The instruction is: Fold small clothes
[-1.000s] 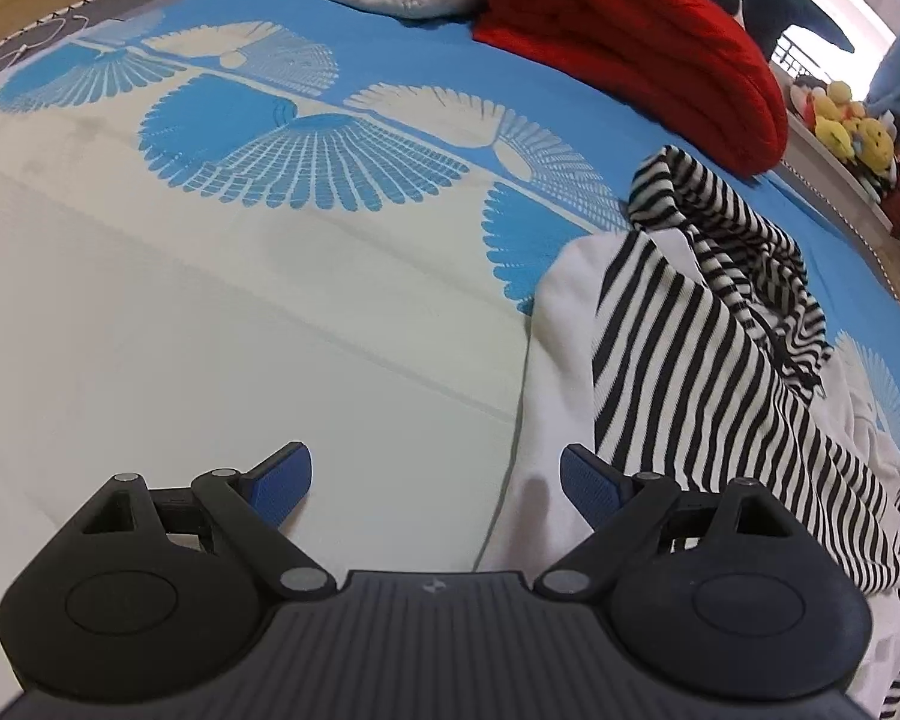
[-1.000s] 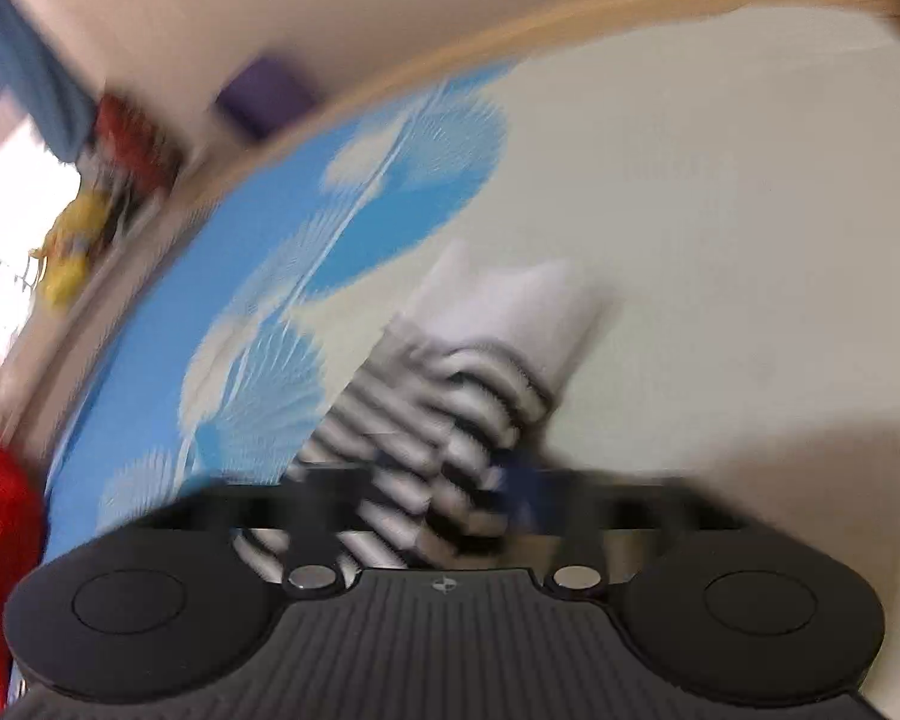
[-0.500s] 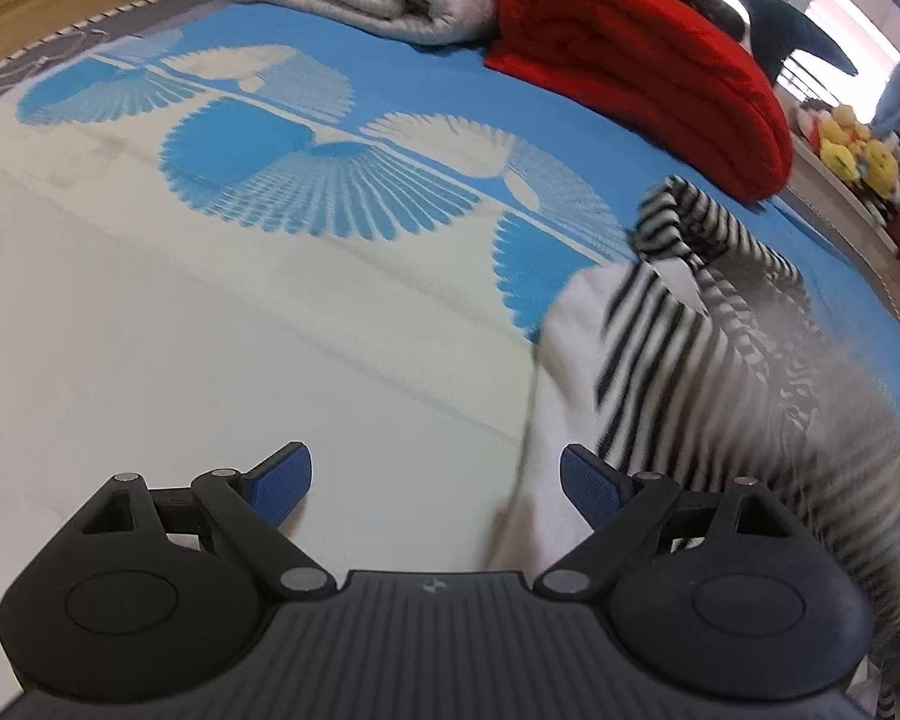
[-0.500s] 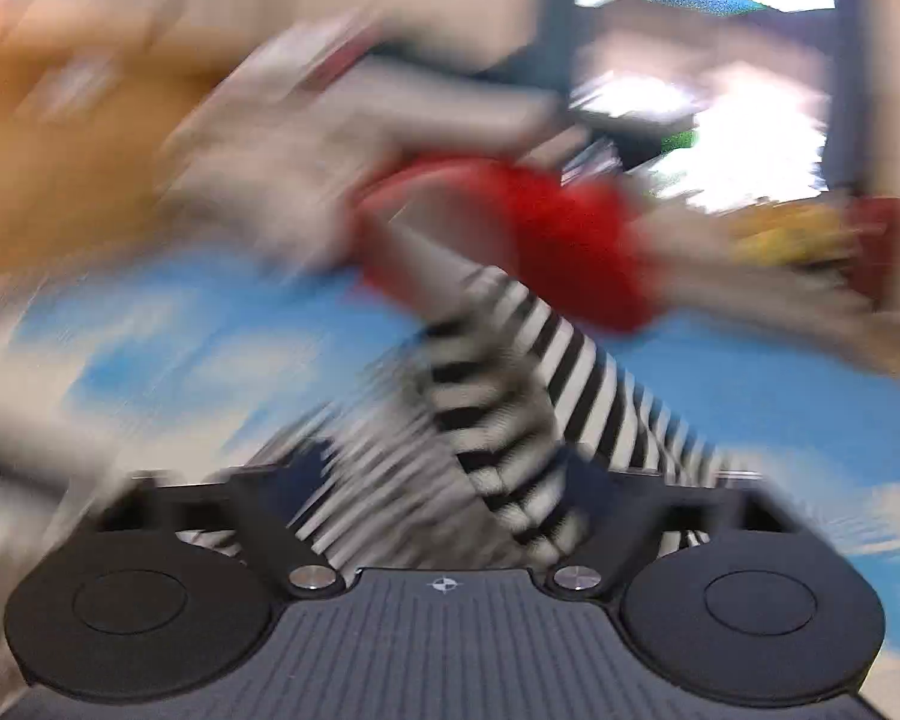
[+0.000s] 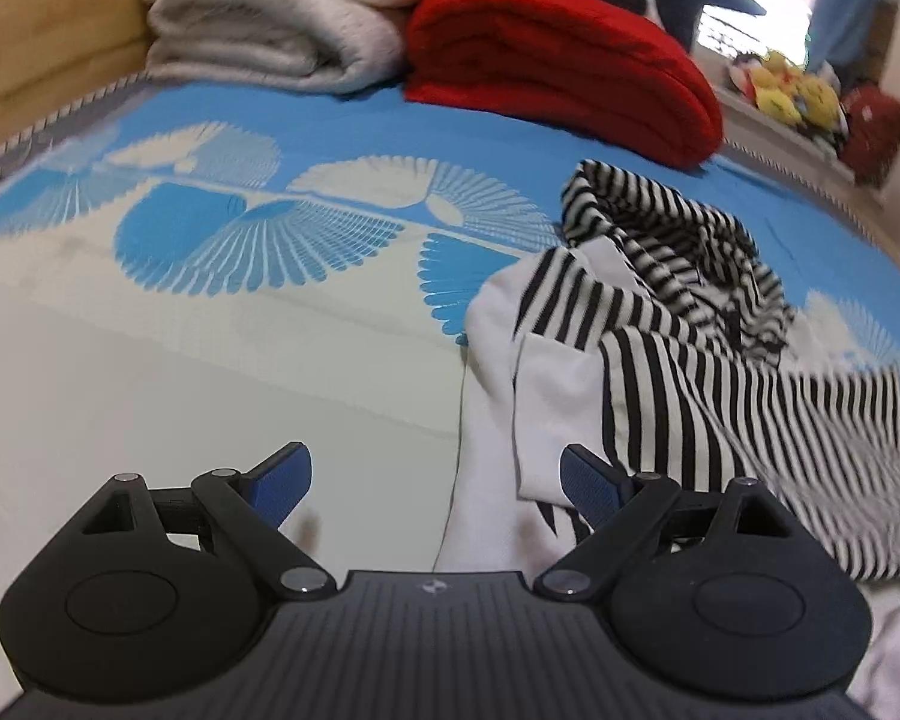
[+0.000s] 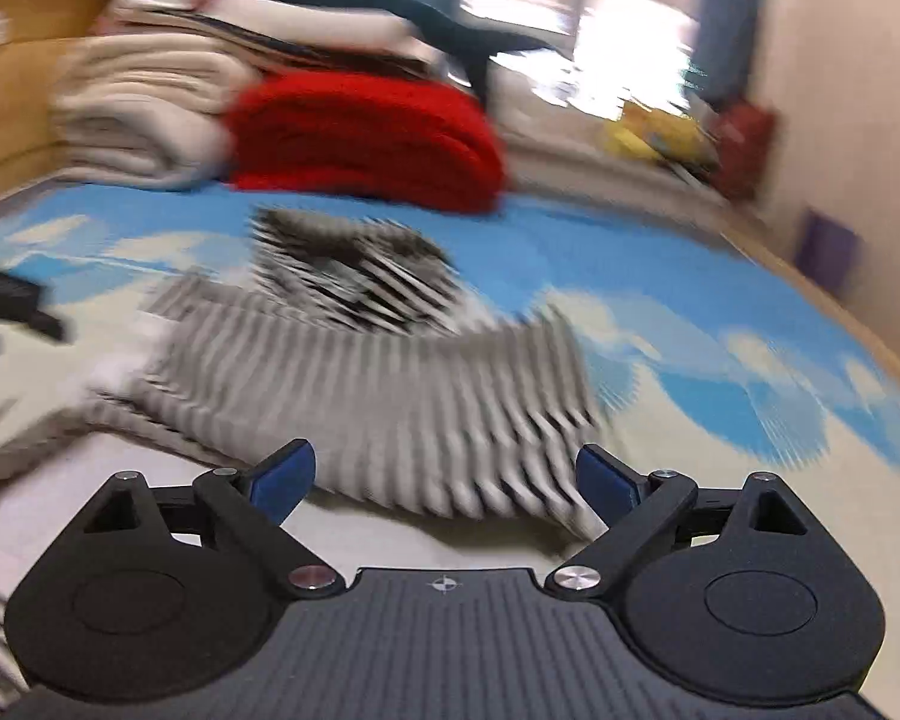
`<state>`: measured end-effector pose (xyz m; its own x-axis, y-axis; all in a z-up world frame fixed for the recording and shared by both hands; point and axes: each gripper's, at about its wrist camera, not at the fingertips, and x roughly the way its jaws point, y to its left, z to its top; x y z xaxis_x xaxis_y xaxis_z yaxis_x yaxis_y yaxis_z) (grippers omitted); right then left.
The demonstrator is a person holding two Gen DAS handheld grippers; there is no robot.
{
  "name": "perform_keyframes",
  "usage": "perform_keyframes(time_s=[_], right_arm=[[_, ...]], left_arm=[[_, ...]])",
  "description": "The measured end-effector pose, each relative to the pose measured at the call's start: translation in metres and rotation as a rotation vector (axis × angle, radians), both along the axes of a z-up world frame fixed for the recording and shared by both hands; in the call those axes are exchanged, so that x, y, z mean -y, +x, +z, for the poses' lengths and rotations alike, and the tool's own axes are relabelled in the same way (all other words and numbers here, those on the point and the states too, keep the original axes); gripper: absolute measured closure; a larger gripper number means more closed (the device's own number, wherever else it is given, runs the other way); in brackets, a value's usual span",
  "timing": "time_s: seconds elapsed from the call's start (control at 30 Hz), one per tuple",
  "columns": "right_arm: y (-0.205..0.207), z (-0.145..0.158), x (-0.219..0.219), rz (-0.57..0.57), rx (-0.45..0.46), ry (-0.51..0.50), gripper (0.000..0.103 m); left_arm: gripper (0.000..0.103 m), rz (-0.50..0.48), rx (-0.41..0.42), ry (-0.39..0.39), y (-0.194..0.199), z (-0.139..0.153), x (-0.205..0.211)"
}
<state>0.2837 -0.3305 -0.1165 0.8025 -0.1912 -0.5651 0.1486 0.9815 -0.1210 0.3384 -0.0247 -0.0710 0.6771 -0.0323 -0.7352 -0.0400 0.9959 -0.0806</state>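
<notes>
A black-and-white striped small garment (image 5: 690, 372) with white parts lies crumpled on the bed sheet (image 5: 150, 390), right of centre in the left wrist view. My left gripper (image 5: 435, 483) hovers open at the garment's near left edge, and a white fold lies by its right fingertip (image 5: 588, 486). In the blurred right wrist view the striped garment (image 6: 390, 372) lies spread just ahead. The jaws of my right gripper (image 6: 444, 480) are opening. The garment's near hem lies loose between the fingers, and the pads do not press on it.
A folded red blanket (image 5: 558, 66) and a stack of pale blankets (image 5: 282, 18) sit at the far end of the bed. Plush toys (image 5: 792, 90) line a ledge at the far right. The blue-and-cream sheet stretches bare to the left. A wooden bed frame (image 6: 18, 60) borders the far left.
My right gripper was shut on the striped garment, swung round with it and has opened wide; the garment now lies spread on the bed. My left gripper stayed open and shifted a little.
</notes>
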Motion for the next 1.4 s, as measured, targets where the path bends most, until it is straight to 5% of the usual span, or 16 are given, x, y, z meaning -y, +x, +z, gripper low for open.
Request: perform_keyframes(time_s=[0.53,1.4], right_arm=[[0.035,-0.006,0.028,-0.072,-0.019,0.003,0.010],[0.042,-0.016,0.046,-0.153,-0.082,0.058,0.010]], left_arm=[[0.010,-0.095,0.012,0.092,-0.006,-0.008,0.022],[0.010,-0.104,-0.003,0.094,-0.008,-0.011,0.023]])
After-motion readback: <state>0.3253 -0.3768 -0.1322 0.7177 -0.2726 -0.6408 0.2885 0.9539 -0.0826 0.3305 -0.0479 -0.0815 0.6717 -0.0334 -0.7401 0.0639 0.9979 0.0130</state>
